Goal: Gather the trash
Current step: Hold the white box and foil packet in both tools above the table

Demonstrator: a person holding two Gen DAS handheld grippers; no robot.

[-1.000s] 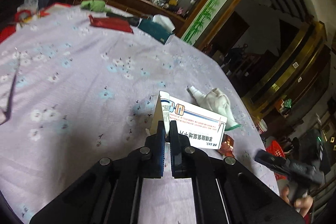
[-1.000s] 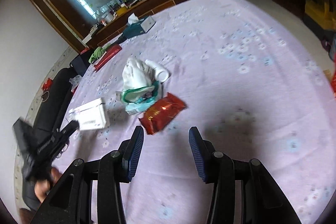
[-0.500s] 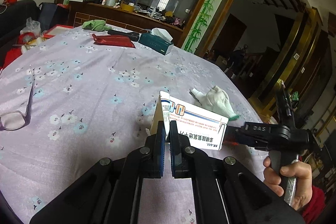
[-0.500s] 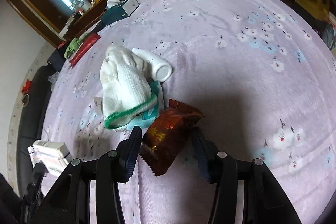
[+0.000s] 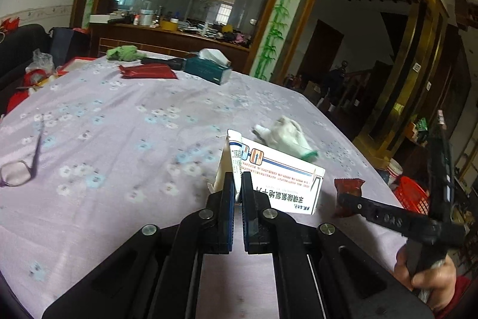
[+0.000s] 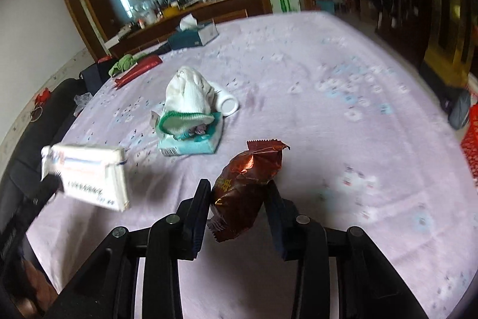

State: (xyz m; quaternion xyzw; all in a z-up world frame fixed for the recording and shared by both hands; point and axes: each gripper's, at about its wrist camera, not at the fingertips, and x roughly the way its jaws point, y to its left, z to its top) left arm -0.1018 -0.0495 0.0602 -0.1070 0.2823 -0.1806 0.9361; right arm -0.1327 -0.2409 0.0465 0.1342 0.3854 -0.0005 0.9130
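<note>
My left gripper (image 5: 236, 184) is shut on the end flap of a white medicine box (image 5: 280, 184) and holds it up above the purple floral tablecloth (image 5: 119, 139). The right wrist view shows the same box (image 6: 89, 172) hanging at the left. My right gripper (image 6: 237, 193) is shut on a shiny red-brown snack wrapper (image 6: 248, 181), which stands upright between the fingers, off the cloth. In the left wrist view that wrapper (image 5: 348, 184) shows at the tip of the right gripper, with a person's hand (image 5: 427, 283) on its handle.
A white glove (image 6: 188, 95) lies on a teal tissue pack (image 6: 194, 142) beside a small white bottle (image 6: 227, 104) mid-table. At the far edge are a tissue box (image 6: 194, 35), a red packet (image 6: 137, 71) and a green cloth (image 6: 122, 63). Glasses (image 5: 18, 169) lie left; a red basket (image 5: 412, 196) stands beyond the table.
My right gripper came down over the snack wrapper, closed on it and lifted it off the cloth. The left gripper kept hold of the box and rose a little.
</note>
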